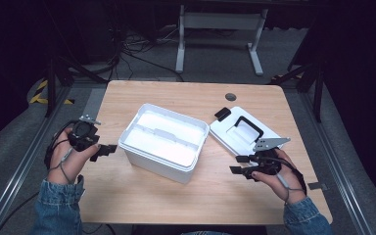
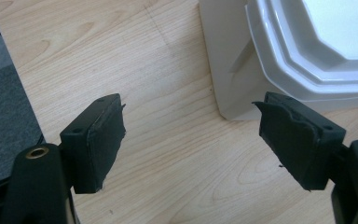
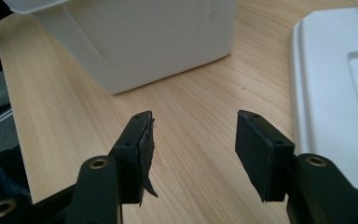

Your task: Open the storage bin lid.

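One white box [image 1: 164,142], long axis diagonal.

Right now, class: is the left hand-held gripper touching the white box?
Apart. In the left gripper view, bare table shows between the open left hand-held gripper and the white box.

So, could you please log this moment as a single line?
left hand-held gripper: open, beside white box | right hand-held gripper: open, empty | lid: off, on table

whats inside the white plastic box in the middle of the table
The open white plastic box shows a white insert tray with a raised divider bar across it and nothing lying on it. Whatever sits under that tray is covered.
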`<state>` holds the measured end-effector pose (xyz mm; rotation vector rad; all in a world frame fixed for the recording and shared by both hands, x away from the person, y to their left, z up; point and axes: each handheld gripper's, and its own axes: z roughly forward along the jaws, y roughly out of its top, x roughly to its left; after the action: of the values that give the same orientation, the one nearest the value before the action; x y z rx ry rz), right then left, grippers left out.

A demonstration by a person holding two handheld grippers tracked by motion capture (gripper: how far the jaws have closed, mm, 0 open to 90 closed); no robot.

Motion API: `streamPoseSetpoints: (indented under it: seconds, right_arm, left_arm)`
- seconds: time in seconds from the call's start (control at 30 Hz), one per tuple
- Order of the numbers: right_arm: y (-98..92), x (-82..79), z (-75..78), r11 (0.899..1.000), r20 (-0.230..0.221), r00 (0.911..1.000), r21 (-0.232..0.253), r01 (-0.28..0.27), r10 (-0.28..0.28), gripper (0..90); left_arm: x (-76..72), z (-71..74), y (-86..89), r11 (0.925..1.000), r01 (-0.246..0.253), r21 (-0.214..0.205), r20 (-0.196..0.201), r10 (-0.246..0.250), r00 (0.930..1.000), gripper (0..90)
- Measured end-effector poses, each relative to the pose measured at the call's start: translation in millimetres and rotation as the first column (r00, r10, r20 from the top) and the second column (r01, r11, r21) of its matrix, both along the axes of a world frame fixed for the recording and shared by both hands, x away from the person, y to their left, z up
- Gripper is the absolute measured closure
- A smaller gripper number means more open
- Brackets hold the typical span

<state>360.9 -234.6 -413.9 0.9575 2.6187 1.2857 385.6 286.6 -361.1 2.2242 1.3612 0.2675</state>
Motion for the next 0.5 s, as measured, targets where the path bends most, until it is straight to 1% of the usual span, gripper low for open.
streamPoseSetpoints:
  seconds: [0.03,0.07,0.1,0.13,0.17,0.2,0.27,0.3,0.37,0.5]
  right_arm:
    - [1.7,0.1,-1.7,1.0,-0.005,1.0,-0.005,-0.004,0.004,47.8]
    - [4.2,0.2,-3.5,1.0,-0.008,0.9999,-0.023,-0.01,0.01,47.8]
    - [6.7,0.0,-5.2,0.999,-0.005,0.9999,-0.043,-0.015,0.015,47.8]
    - [6.7,0.0,-5.2,0.999,-0.005,0.9999,-0.043,-0.015,0.015,47.8]
    - [10.9,0.1,-8.4,0.998,0.001,0.9996,-0.062,-0.026,0.027,47.7]
    - [12.8,-0.2,-11.5,0.999,0.006,0.9997,-0.048,-0.025,0.025,46.7]
    - [13.8,-0.1,-13.6,0.999,0.0,0.9997,-0.042,-0.025,0.025,46.6]
    - [17.2,0.4,-20.5,0.998,-0.002,0.9997,-0.062,-0.026,0.026,46.6]
    - [19.3,0.6,-25.4,0.997,-0.003,0.9997,-0.076,-0.025,0.025,46.6]
    - [22.1,1.1,-32.5,0.996,-0.001,0.9997,-0.086,-0.025,0.025,45.9]
  left_arm:
    - [0.4,-0.1,0.3,1.0,-0.003,0.0,0.003,0.003,1.0,23.0]
    - [0.6,-0.2,0.3,1.0,-0.003,-0.001,0.004,0.003,1.0,23.0]
    - [0.7,-0.4,0.3,1.0,-0.002,0.0,0.002,0.002,1.0,23.0]
    - [0.7,-0.4,0.3,1.0,-0.002,0.0,0.002,0.002,1.0,23.0]
    - [1.1,-0.8,0.3,1.0,0.002,0.0,-0.004,-0.002,1.0,23.0]
    - [1.2,-0.9,0.3,1.0,0.003,0.001,-0.005,-0.003,1.0,23.0]
    - [1.2,-1.4,0.1,1.0,0.001,-0.002,-0.007,-0.001,1.0,23.0]
    - [1.3,-1.7,0.2,1.0,0.002,0.0,-0.007,-0.002,1.0,23.0]
    - [1.4,-1.6,0.0,1.0,0.002,0.0,-0.007,-0.002,1.0,23.0]
    - [1.9,-2.3,-0.5,1.0,0.003,0.007,-0.009,-0.003,1.0,23.0]
